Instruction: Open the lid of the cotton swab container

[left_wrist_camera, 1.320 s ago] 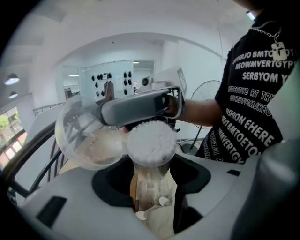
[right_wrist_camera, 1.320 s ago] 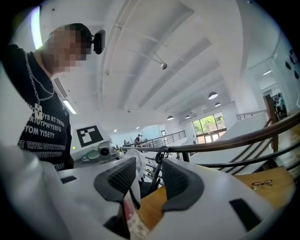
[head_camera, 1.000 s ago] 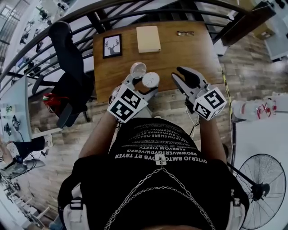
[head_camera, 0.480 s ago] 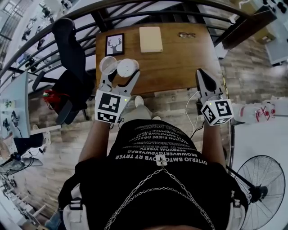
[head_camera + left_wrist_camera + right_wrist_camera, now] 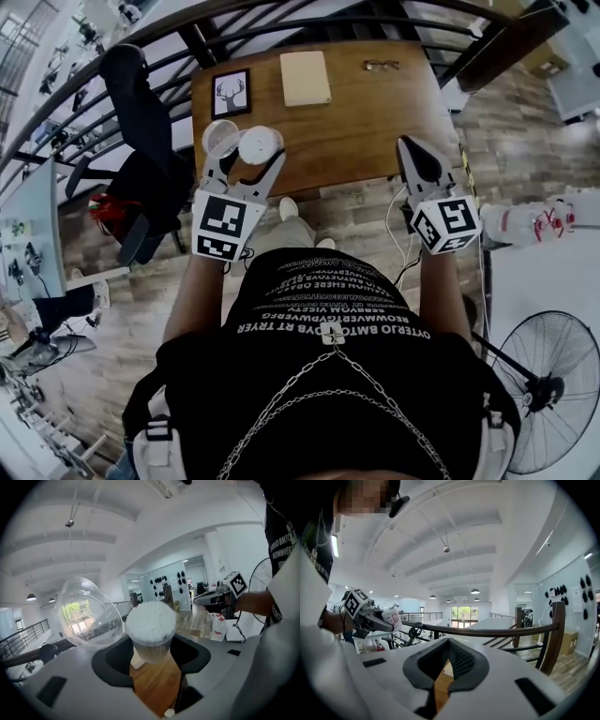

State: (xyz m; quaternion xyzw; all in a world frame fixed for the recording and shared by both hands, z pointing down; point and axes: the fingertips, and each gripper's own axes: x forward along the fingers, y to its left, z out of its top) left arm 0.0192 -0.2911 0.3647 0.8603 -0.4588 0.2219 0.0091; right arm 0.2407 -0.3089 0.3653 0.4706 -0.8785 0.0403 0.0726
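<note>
swab container (image 5: 260,145) now farther left, lid (image 5: 222,138) open, full of swabs (image 5: 151,620)

The person wears a black short-sleeved T-shirt (image 5: 328,375) with rows of white lettering across the chest and a silver chain (image 5: 281,398) over it. White shoulder pieces (image 5: 155,441) sit at both sides. The left gripper (image 5: 244,167) and right gripper (image 5: 408,145) are pale grey with black jaws. Each bears a white cube (image 5: 223,225) with black square markers.

Looks steeply down from the head onto the desk (image 5: 356,122), left tool (image 5: 246,161) and right tool (image 5: 413,147). Peers close along each tool's jaws, nearly level, sharing the desk.
</note>
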